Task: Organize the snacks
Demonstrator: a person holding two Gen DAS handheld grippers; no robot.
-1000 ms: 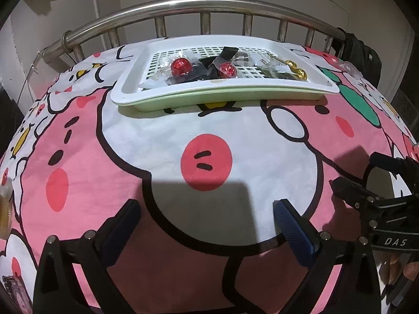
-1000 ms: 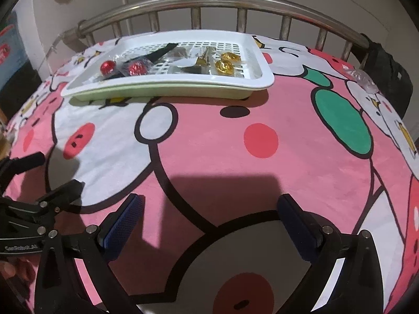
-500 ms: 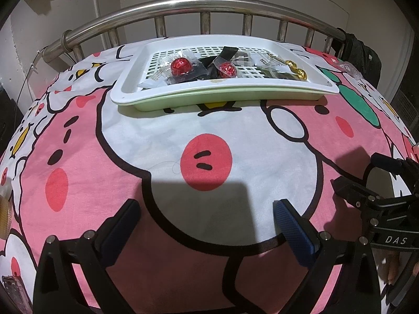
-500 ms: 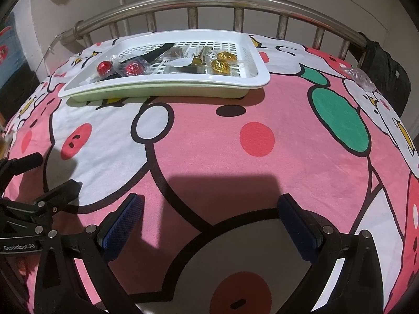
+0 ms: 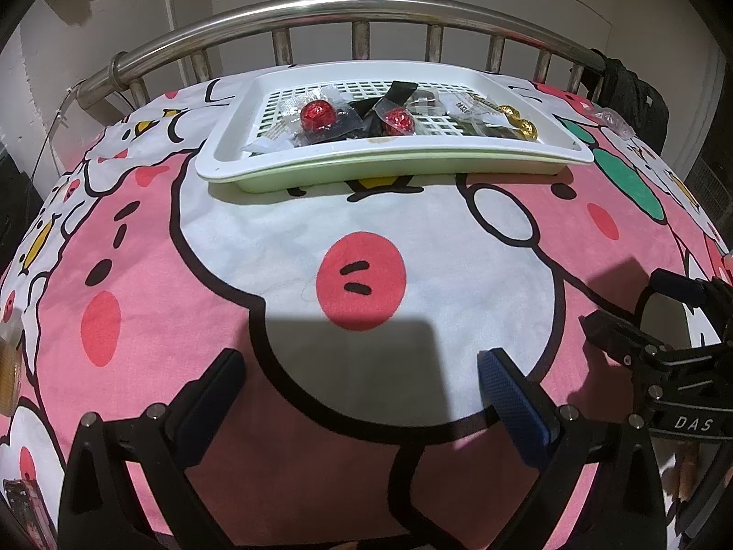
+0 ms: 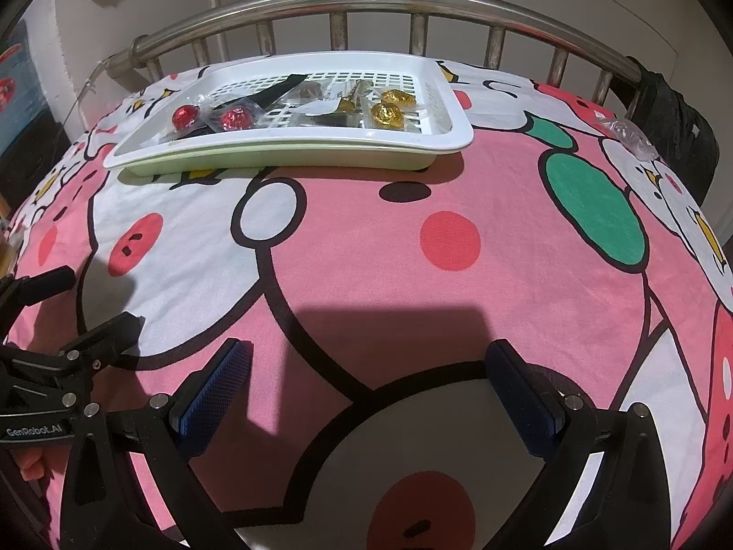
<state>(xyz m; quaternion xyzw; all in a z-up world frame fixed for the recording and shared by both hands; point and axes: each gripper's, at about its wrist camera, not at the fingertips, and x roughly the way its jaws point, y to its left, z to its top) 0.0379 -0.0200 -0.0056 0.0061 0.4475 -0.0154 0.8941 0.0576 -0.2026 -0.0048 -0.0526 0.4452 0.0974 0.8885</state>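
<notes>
A white slotted tray (image 5: 320, 162) (image 6: 293, 149) sits at the far end of the bed. It holds red foil candies (image 5: 317, 114) (image 6: 185, 117), gold foil candies (image 5: 524, 127) (image 6: 387, 114) and clear and black wrappers. A clear-wrapped snack (image 5: 611, 118) (image 6: 630, 135) lies on the blanket right of the tray. My left gripper (image 5: 362, 389) is open and empty, low over the blanket, well short of the tray. My right gripper (image 6: 366, 382) is open and empty, beside it to the right.
A steel bed rail (image 5: 366, 2) runs behind the tray. A black bag (image 6: 673, 123) hangs at the rail's right end. Yellow packets (image 5: 9, 366) lie at the left edge of the bed. The cartoon blanket (image 5: 366, 247) covers the bed.
Both grippers have stayed open and nearly still; the views have drifted only slightly. Nothing was picked up or moved.
</notes>
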